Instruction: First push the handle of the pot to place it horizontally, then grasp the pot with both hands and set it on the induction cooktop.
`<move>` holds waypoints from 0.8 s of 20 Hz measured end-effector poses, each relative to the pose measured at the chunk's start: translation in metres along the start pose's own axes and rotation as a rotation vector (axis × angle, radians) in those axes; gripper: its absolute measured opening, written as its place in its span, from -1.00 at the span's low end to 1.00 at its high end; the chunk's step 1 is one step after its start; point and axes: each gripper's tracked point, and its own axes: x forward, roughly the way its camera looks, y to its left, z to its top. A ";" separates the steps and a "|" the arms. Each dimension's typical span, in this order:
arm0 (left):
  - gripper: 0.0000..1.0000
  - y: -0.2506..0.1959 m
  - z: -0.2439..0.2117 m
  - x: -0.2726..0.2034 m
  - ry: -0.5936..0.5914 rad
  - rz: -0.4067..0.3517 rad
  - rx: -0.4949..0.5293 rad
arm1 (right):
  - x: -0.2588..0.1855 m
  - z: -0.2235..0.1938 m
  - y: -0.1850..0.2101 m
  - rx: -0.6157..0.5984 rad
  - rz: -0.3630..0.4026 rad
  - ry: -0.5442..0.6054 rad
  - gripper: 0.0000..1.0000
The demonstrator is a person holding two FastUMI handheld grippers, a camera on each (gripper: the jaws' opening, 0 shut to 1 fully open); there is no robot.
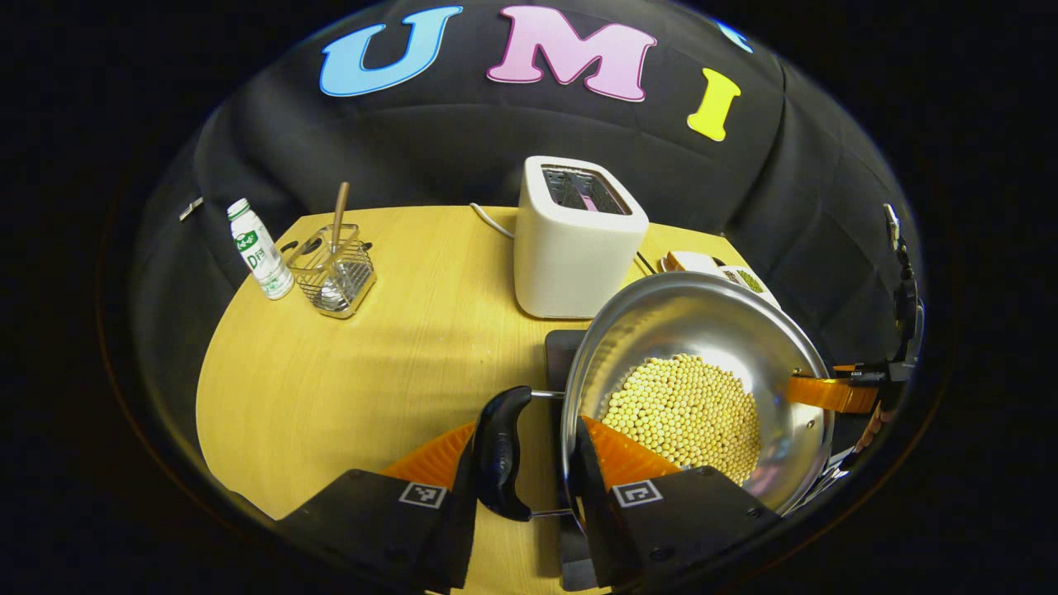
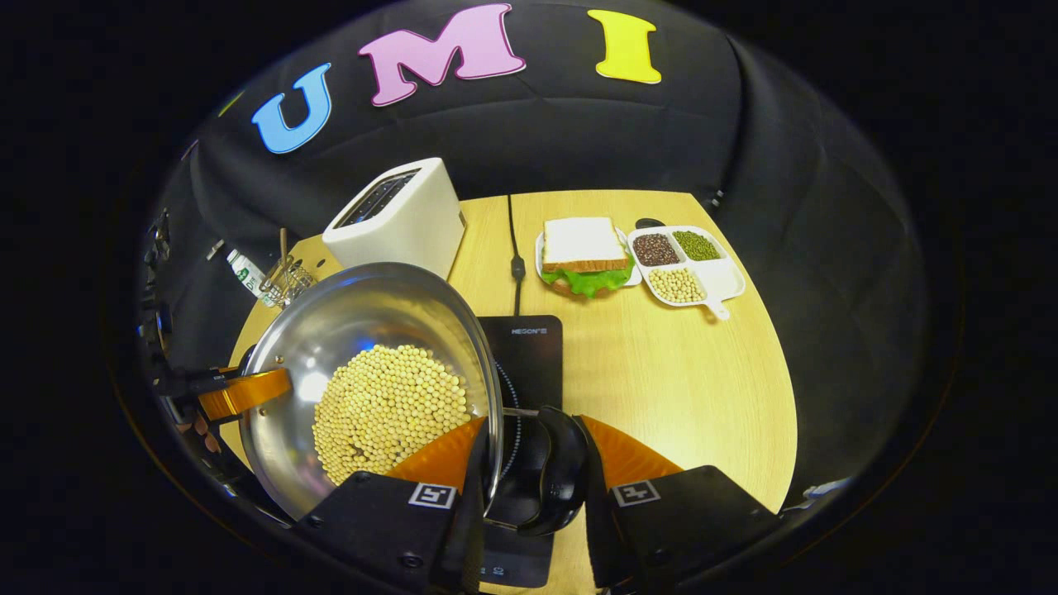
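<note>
bottle (image 1: 260,248): upper left of the left gripper view, upright on the wooden table (image 1: 364,380), just beside a wire basket (image 1: 335,273) holding a utensil.
toaster (image 1: 576,240): upper centre of the left gripper view, white, behind the pot.
left gripper (image 1: 529,463): bottom centre of the left gripper view; one finger on each side of the pot's black side handle (image 1: 500,450), both against it, gripping.
pot (image 1: 698,380): right of centre in the left gripper view, steel, tilted, holding a heap of yellow beans (image 1: 686,413); lifted off the table, over the black induction cooktop (image 2: 529,347).
right gripper (image 2: 533,471): bottom centre of the right gripper view; fingers clamp the pot's other black handle (image 2: 558,471) at the rim.
far grippers: each view shows the other gripper gripping the pot's opposite edge.
sandwich (image 2: 585,256): upper centre-right of the right gripper view, on a small plate.
divided tray (image 2: 686,264): just right of the sandwich, three sorts of beans in separate compartments.
</note>
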 end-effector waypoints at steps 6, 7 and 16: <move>0.16 -0.013 -0.001 0.021 0.007 -0.005 0.016 | 0.014 -0.004 -0.018 0.015 -0.011 0.014 0.07; 0.16 -0.015 -0.001 0.024 0.007 -0.006 0.017 | 0.015 -0.004 -0.020 0.017 -0.013 0.015 0.07; 0.17 -0.012 -0.003 0.031 0.005 -0.017 0.009 | 0.021 -0.007 -0.019 0.023 -0.018 -0.001 0.07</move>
